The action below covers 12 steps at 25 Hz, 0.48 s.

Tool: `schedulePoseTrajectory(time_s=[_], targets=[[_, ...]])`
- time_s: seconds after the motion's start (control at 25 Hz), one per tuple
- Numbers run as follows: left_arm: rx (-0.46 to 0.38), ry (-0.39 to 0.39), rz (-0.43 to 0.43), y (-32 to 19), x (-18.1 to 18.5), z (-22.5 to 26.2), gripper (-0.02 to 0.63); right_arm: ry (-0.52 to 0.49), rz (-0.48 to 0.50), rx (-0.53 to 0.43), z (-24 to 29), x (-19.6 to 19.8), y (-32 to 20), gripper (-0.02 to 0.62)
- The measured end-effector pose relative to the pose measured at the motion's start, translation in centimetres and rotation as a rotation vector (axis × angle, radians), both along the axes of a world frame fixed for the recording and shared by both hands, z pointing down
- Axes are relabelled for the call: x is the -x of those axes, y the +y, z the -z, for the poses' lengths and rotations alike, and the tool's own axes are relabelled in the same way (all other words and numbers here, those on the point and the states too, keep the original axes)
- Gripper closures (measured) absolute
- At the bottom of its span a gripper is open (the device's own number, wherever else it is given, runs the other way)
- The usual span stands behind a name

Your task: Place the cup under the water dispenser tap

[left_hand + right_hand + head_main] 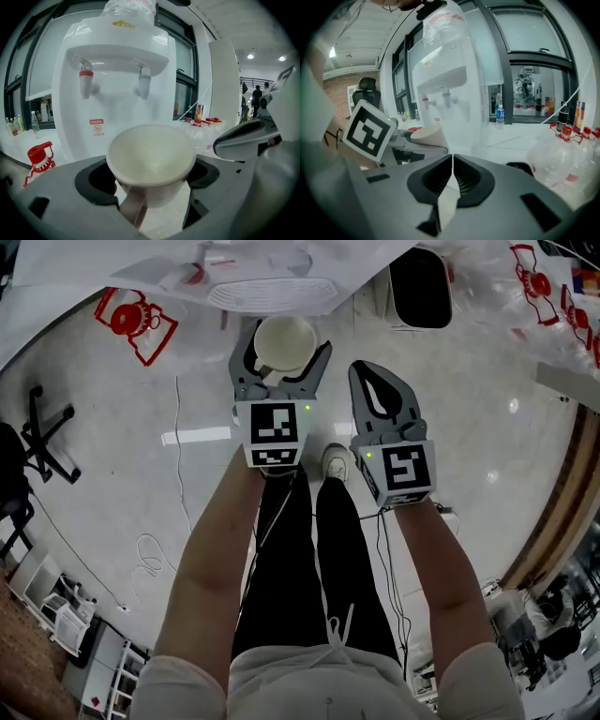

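A cream cup point(151, 161) sits upright and empty between the jaws of my left gripper point(282, 360), which is shut on it; the cup point(284, 343) shows from above in the head view. Straight ahead stands the white water dispenser point(117, 89) with a red tap point(85, 83) and a grey-blue tap point(143, 84). The cup is below and in front of the taps, apart from the dispenser. My right gripper point(380, 390) hangs beside the left, shut with nothing in it. In the right gripper view the dispenser point(445, 93) is to the left.
Red bottle carriers point(134, 322) lie on the glossy floor left of the dispenser, and more lie with plastic bottles point(562, 296) at the right. An office chair base point(42, 432) stands at the far left. Cables trail on the floor beside my legs.
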State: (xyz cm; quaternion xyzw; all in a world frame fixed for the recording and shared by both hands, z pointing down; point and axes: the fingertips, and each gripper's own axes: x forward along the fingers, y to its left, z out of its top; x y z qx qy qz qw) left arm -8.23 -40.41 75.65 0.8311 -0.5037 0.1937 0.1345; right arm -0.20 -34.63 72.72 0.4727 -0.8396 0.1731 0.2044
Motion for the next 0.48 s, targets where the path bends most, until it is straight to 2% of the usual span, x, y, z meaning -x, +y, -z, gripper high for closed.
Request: schedulePoseTrajectory(time_s=[0.2, 0.48], targets=[[0.011, 0.004, 0.051, -3.0, 1.1, -1.3, 0.170, -0.015, -0.037, -0.017, -0.9, -0.7, -0.6, 0.566], [0.002, -0.048, 0.051, -5.6, 0.4, -2.6, 0.170, -0.004, -0.118, 0.027, -2.0, -0.3, -1.5, 0.566]])
